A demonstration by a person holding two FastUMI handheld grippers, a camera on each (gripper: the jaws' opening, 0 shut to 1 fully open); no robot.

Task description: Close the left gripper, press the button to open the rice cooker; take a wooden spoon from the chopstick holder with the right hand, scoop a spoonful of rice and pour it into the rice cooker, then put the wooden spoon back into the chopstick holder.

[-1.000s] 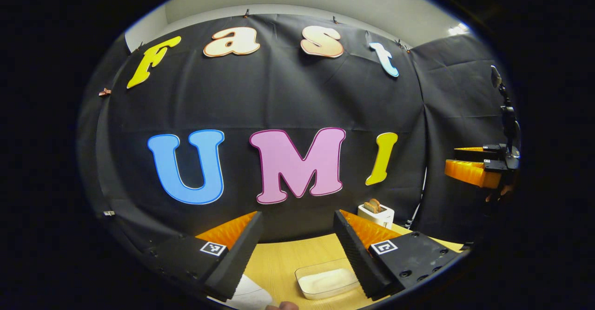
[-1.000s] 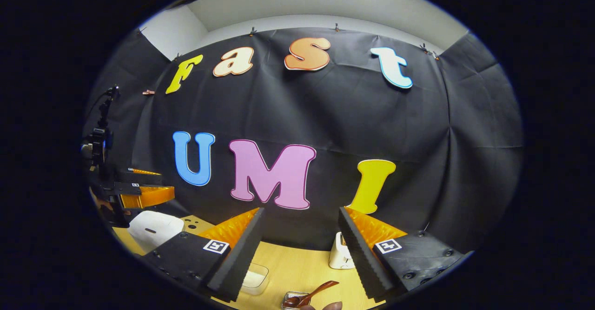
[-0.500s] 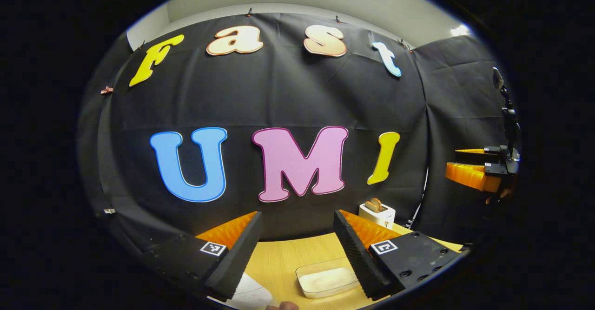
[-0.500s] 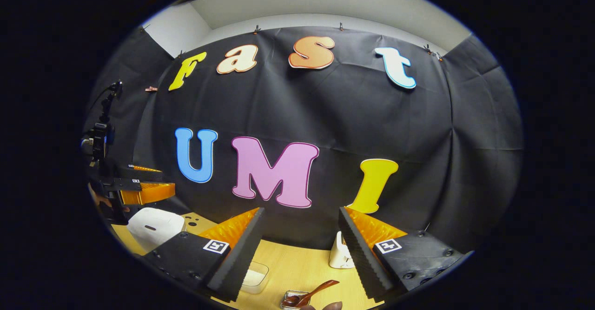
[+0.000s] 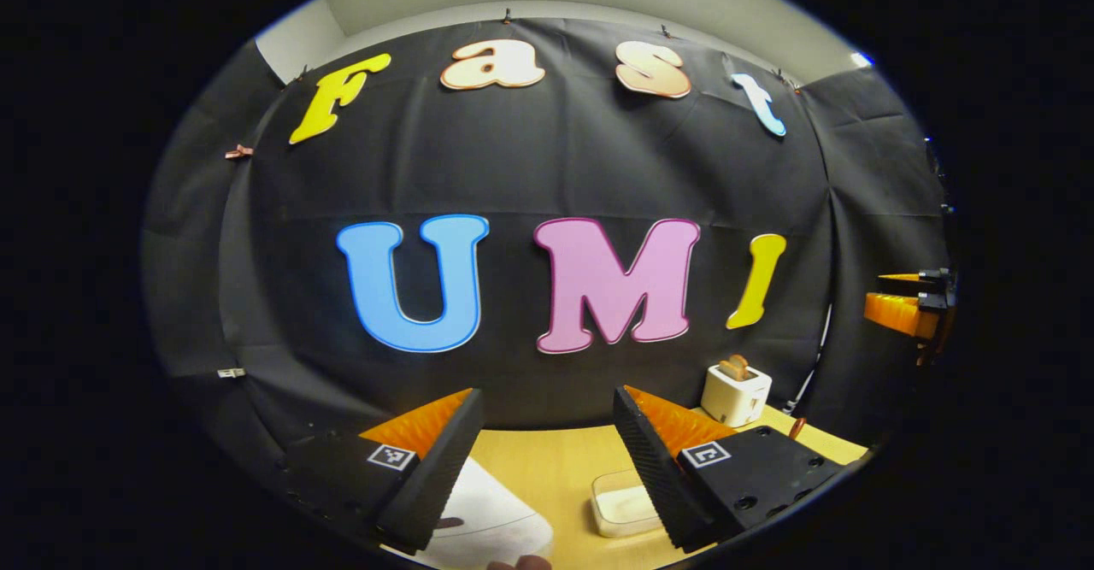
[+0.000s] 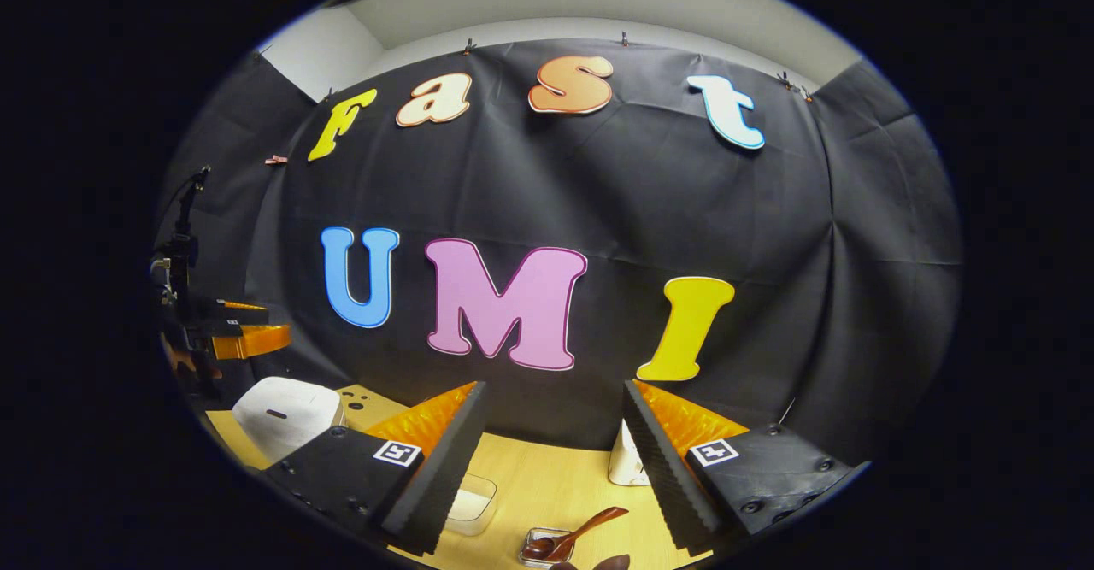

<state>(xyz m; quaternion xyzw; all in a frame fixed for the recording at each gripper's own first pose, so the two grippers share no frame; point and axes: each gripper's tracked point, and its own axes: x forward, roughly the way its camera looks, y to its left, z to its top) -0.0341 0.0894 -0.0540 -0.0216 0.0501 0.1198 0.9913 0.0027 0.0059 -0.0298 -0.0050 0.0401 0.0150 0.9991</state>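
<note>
Two hand-held grippers, one wooden spoon (image 6: 579, 531)

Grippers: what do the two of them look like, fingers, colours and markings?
Both match. The left gripper and right gripper each have two wedge-shaped fingers: orange ribbed bodies, black serrated pads on the inner faces, black base blocks with screws, and a small square black-and-white marker tag on each block. No cables or sleeves can be made out.

Left tongs (image 5: 545, 459) apart above white rice cooker (image 5: 487, 523), clear rice tub (image 5: 621, 508) beside, toaster (image 5: 735, 392) w/ bread farther back
</note>
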